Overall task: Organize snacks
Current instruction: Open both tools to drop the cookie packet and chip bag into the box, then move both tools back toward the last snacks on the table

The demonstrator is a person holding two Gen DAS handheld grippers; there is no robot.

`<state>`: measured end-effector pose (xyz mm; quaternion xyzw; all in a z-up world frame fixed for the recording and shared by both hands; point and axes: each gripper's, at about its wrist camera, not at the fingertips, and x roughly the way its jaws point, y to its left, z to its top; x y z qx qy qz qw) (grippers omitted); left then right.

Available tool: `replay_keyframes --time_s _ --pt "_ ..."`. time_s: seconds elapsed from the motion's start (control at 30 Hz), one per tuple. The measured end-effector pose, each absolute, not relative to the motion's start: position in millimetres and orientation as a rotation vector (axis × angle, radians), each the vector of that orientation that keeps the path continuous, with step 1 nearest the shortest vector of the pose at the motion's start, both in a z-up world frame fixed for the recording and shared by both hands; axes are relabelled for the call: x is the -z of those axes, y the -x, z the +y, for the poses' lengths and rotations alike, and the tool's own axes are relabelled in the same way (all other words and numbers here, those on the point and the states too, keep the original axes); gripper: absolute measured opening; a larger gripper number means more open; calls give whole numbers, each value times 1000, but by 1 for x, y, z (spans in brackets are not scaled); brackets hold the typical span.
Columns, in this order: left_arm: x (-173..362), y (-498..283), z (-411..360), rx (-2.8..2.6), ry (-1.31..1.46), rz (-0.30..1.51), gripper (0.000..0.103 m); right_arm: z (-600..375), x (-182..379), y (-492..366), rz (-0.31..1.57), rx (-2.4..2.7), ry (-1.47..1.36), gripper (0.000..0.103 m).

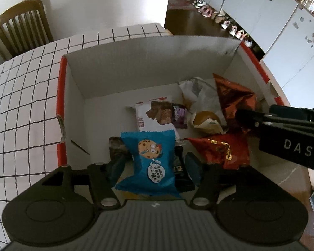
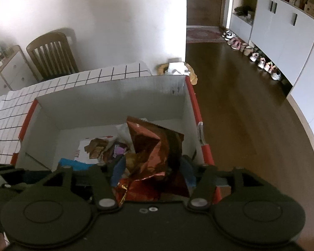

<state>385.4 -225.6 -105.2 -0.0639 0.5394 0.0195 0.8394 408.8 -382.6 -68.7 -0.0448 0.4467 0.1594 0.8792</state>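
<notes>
Over an open white cardboard box [image 1: 123, 71] with red outer edges, standing on a grid-patterned tablecloth [image 1: 21, 87], two handheld grippers are pointing steeply down into a heap of snack packets. Seen from the left wrist, the left gripper [image 1: 155, 167] is hanging with its jaws parted around a blue cookie packet [image 1: 149, 161] printed with a cartoon biscuit face; the pads are standing clear of the packet's sides rather than squeezing it, and the packet is lying on dark wrappers on the box floor. Beyond it, a white packet showing brown crackers [image 1: 155, 115], a small purple packet [image 1: 180, 115] and a pale wrapper holding a round bun [image 1: 207, 119] are resting nearer the far wall. From the right wrist view, the right gripper [image 2: 153, 174] is poised with its blue-padded jaws spread on either side of a crumpled red foil bag [image 2: 155, 156], which is sitting among the other snacks against the box's right wall; the pads are not visibly pressing it. A wooden chair [image 2: 52, 56] is standing behind the table.
</notes>
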Motion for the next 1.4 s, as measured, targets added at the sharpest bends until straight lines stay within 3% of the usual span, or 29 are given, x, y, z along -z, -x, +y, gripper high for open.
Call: replay_keyframes --time_s 0.5,0.8,0.93,1.07,1.17,1.4 --pt "67 -347 -214 -27 203 1060 70 -390 34 -375 855 -389 72 88" --pt "33 -311 -203 7 226 986 70 -384 9 -350 802 -440 82 90" --pt "23 -294 -192 12 240 968 70 -376 -3 -333 761 -463 89 100" --pt "18 -277 -175 14 264 956 70 -370 -16 -317 719 -497 95 100" --pt "15 -263 -158 5 290 948 81 -364 -22 -305 700 -521 93 102" --pt "6 -228 -118 -17 308 885 86 -344 -31 -276 675 -571 64 102"
